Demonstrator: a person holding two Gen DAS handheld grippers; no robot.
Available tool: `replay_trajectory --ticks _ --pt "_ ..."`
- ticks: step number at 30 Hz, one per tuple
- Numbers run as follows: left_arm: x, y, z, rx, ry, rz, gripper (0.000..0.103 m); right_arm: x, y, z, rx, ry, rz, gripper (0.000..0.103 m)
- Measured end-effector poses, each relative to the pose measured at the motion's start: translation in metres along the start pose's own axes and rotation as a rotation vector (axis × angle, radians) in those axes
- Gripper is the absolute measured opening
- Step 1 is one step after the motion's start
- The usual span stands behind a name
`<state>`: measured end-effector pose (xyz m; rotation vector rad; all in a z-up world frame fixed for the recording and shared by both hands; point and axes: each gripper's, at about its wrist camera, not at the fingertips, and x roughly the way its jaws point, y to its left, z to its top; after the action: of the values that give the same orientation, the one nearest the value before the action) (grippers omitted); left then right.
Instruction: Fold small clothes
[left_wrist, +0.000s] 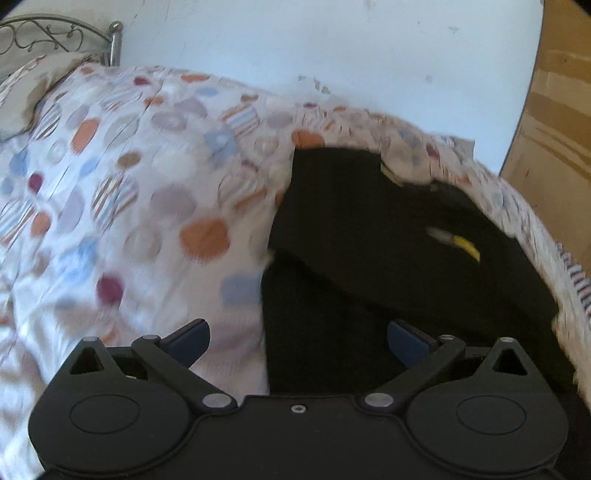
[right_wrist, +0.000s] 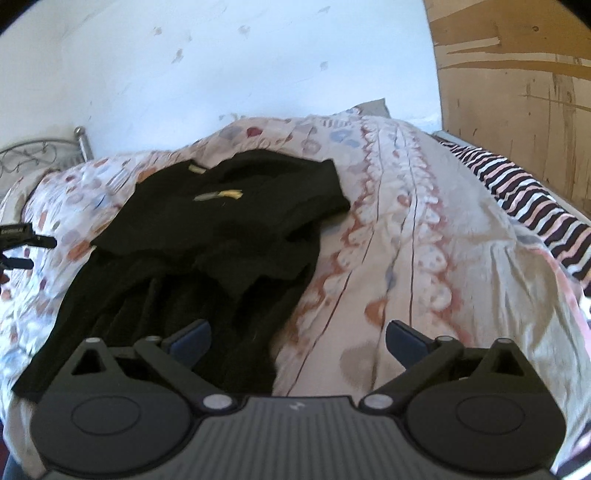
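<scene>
Black garment (right_wrist: 221, 229) on a spotted bedspread (left_wrist: 129, 184)

The garment carries a small yellow mark; the bedspread is white with orange, blue, maroon and striped circles; a striped cloth (right_wrist: 535, 206) is black, white, pink.

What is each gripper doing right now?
Left gripper: open, holding nothing.
Right gripper: open, holding nothing.

Daylight, cool bluish cast on wall (left_wrist: 332, 44) in both views. Left wrist view: heavy motion blur on quilt (left_wrist: 129, 177), dot pattern smeared; black garment (left_wrist: 369, 229) near featureless, folds lost in shadow. Right wrist view sharper; garment (right_wrist: 221, 221) still dark, creases faint below yellow mark. Quilt (right_wrist: 424, 240) evenly lit right of garment, soft shadows in wrinkles. Fisheye bends wall line and wooden panel (right_wrist: 517, 92); dark vignette at top corners.
</scene>
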<state>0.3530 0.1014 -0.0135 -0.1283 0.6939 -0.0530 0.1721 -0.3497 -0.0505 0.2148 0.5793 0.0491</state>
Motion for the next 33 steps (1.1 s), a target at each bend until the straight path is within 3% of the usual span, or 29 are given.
replay_trajectory --ticks 6,13,23,33 --pt "-0.033 -0.003 -0.066 -0.005 0.056 0.027 0.102 -0.023 0.016 -0.020 -0.030 0.020 0.047 0.103" --pt "-0.058 -0.007 -0.110 0.037 0.063 0.031 0.102 -0.038 0.026 -0.030 -0.074 0.022 0.066 0.103" --pt "-0.064 -0.002 -0.131 0.089 0.108 0.004 0.102 -0.042 0.021 -0.039 -0.054 0.034 0.036 0.103" --pt "-0.055 0.002 -0.134 0.055 0.141 -0.017 0.102 -0.025 0.023 -0.039 -0.050 0.029 0.042 0.103"
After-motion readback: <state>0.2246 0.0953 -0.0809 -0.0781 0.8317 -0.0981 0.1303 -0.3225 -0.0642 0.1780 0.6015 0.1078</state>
